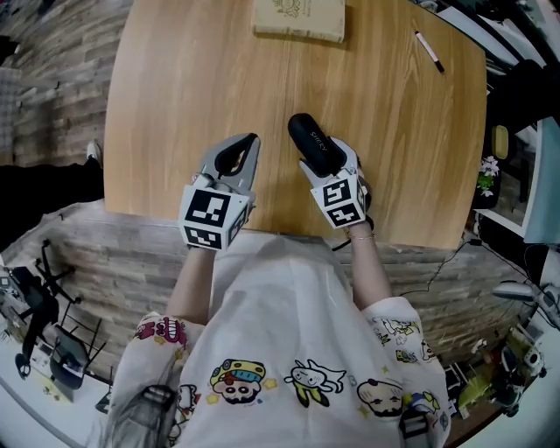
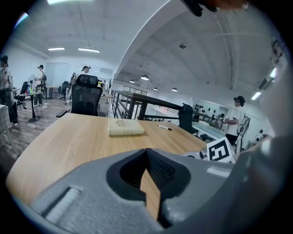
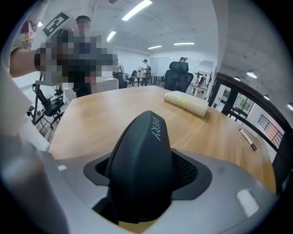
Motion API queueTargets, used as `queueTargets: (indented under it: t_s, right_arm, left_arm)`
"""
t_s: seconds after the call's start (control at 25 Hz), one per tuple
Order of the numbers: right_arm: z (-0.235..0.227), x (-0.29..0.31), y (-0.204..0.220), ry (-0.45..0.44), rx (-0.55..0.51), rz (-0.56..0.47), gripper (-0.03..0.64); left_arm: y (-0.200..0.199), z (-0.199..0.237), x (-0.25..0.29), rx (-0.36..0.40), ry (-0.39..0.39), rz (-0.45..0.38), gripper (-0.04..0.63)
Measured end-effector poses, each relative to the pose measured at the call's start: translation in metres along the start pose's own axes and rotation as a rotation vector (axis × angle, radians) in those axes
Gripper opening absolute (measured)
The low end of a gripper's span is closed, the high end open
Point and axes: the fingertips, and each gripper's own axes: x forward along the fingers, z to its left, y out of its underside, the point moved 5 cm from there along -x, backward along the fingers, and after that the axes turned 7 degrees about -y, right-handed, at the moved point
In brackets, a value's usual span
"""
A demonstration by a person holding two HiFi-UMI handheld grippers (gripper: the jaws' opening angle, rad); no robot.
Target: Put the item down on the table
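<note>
A black oblong case (image 1: 312,143) with pale lettering sticks out forward from my right gripper (image 1: 331,166), whose jaws are shut on its sides. In the right gripper view the case (image 3: 142,164) fills the space between the grey jaws of the right gripper (image 3: 144,187). It is held over the near part of the wooden table (image 1: 175,87); whether it touches the top I cannot tell. To its left, my left gripper (image 1: 248,144) hovers near the table's front edge. In its own view the left gripper (image 2: 149,183) is shut with nothing in it.
A tan book (image 1: 300,17) lies at the far edge of the table, with a pen (image 1: 429,51) to its right. A black office chair (image 2: 85,96) stands beyond the table. People stand in the background of the room.
</note>
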Motion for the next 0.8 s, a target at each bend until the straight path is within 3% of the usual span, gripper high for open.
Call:
queueTargets:
  t_s: [0.8]
  right_arm:
    - [0.006, 0.011, 0.016, -0.051, 0.028, 0.02, 0.35]
  left_arm:
    - [0.007, 0.002, -0.006, -0.002, 0.004, 0.008, 0.0]
